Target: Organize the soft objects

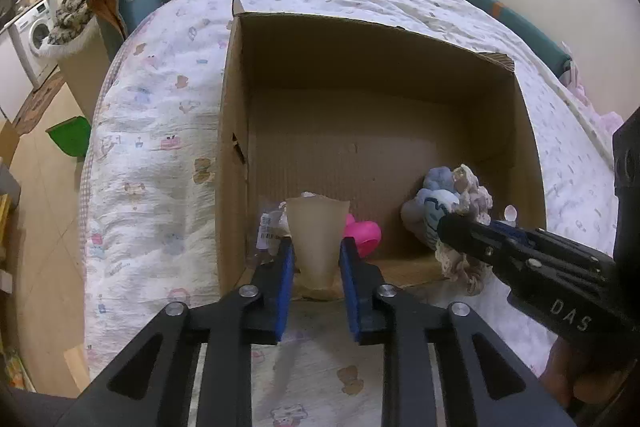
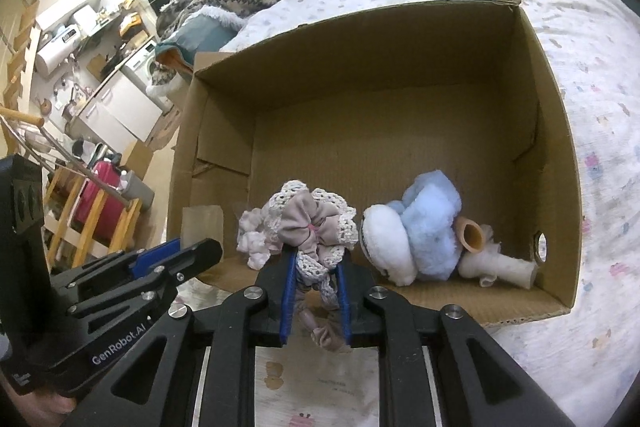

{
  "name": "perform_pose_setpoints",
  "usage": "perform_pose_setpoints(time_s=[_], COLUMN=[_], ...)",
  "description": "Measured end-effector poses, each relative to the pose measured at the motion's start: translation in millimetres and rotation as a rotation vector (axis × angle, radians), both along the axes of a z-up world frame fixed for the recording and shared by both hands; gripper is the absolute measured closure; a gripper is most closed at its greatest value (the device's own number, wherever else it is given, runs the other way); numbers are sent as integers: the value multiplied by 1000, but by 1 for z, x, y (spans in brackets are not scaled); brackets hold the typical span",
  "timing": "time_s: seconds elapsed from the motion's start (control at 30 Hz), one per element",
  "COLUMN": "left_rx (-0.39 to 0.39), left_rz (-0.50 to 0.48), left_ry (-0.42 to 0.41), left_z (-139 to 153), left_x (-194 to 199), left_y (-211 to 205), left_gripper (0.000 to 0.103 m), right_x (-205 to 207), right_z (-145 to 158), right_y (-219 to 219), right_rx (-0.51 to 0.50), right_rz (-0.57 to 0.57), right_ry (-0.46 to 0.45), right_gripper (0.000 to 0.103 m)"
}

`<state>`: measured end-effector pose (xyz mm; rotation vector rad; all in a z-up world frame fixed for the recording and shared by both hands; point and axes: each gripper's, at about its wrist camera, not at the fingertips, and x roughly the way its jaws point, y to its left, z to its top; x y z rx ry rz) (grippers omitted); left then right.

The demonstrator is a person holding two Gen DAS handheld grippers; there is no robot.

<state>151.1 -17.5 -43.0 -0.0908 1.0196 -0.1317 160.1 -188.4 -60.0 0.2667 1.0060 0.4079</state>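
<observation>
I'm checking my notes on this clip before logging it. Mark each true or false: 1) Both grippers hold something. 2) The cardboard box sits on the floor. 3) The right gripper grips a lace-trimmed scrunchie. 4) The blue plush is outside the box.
1) True: the left gripper is shut on a translucent silicone piece, and the right gripper holds fabric.
2) False: the cardboard box sits on the bed's quilt.
3) True: it clamps the scrunchie.
4) False: the blue plush lies inside the box.

Right tongs (image 2: 315,269) pinch a lace-trimmed scrunchie (image 2: 310,231) at the open cardboard box (image 2: 560,163) (blue plush toy (image 2: 430,231) inside) on the bed (image 2: 520,367).
</observation>
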Motion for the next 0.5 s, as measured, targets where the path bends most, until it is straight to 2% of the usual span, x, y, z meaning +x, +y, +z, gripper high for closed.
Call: perform_pose_setpoints(time_s=[0.03,0.07,0.1,0.17,0.2,0.23,0.27,0.43,0.5], left_rx=[1,0,0,-8,-12,-19,-22,-7,-6], left_rz=[1,5,12,23,24,21,15,33,57], left_ry=[1,0,-5,-26,-40,-52,-56,-62,-91], left_z=[0,1,2,6,8,11,13,22,31], left_x=[0,0,-1,-3,-4,-6,-6,-7,-12], left_y=[0,-1,-1,-1,0,-1,-2,-2,0], left_gripper=[76,69,57,40,39,39,39,39,39], right_x=[0,1,1,2,2,1,0,-4,-7], right_z=[1,1,2,5,6,8,11,25,34], right_y=[-2,-4,-7,-11,-14,-16,-18,-28,-34], right_rx=[11,21,34,64,80,87,91,65,53], right_rz=[-4,-8,-13,-19,-25,-34,-47,-85,-108], right_ry=[2,4,4,4,0,-10,-25,-67,-86], right_gripper=[80,79,78,71,59,37,30,30,30])
